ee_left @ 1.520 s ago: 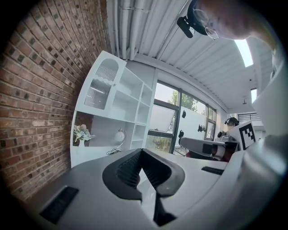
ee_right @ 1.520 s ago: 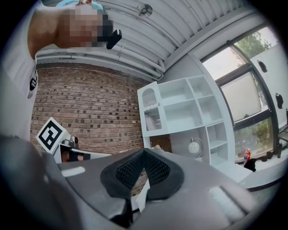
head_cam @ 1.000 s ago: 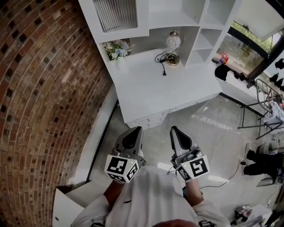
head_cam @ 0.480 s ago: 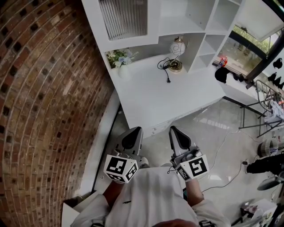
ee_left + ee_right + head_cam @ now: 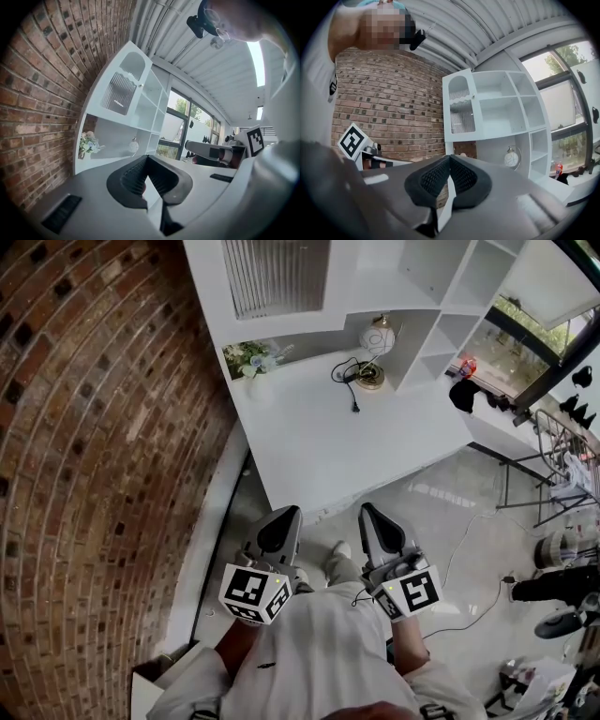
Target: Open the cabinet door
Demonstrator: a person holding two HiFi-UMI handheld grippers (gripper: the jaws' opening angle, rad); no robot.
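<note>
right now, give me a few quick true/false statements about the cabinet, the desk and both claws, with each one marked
1. The cabinet door is shut. True.
2. The left claw grips the door's knob. False: its jaws are together on nothing, well short of the cabinet.
3. The flowers stand on the desk at the end by the brick wall. True.
4. The right claw is wide open. False: its jaws are together and empty.
5. The round lamp sits behind the cabinet door. False: it stands in the open nook at the back of the desk, with its cord trailing forward.
</note>
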